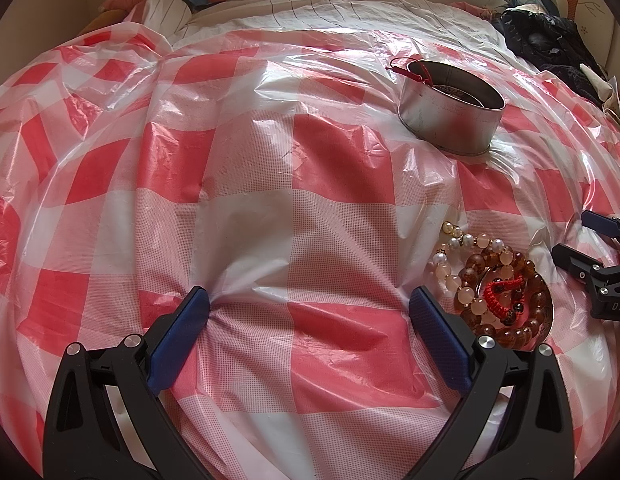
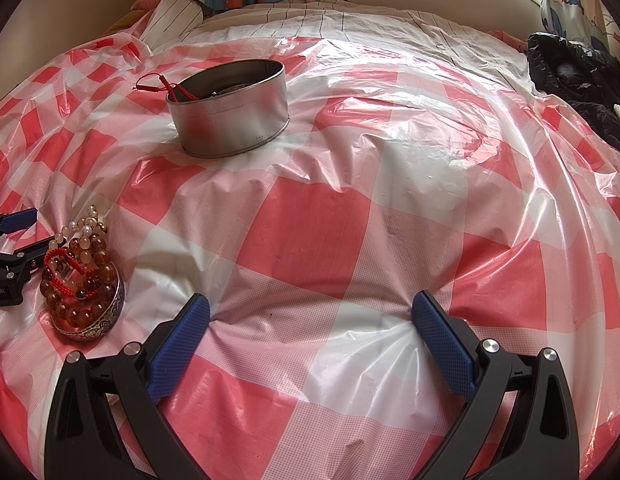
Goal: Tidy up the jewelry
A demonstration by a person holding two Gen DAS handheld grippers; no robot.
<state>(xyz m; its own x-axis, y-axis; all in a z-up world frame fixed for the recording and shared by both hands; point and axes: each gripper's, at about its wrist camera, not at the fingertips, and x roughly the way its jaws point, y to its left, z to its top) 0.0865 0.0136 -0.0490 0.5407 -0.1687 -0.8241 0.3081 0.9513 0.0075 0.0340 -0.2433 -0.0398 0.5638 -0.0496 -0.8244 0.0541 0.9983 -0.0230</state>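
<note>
The bracelets (image 1: 498, 292) lie in a small heap on the bed, near the front, between the two grippers; the round tin (image 2: 230, 108) stands farther back. The beads look smooth and slippery, and the red cord (image 2: 64, 264) is soft, so a strand is better to pinch. The left gripper (image 1: 310, 312) and the right gripper (image 2: 310, 316) have wide, empty jaws. The inside of the tin is hard to see.
</note>
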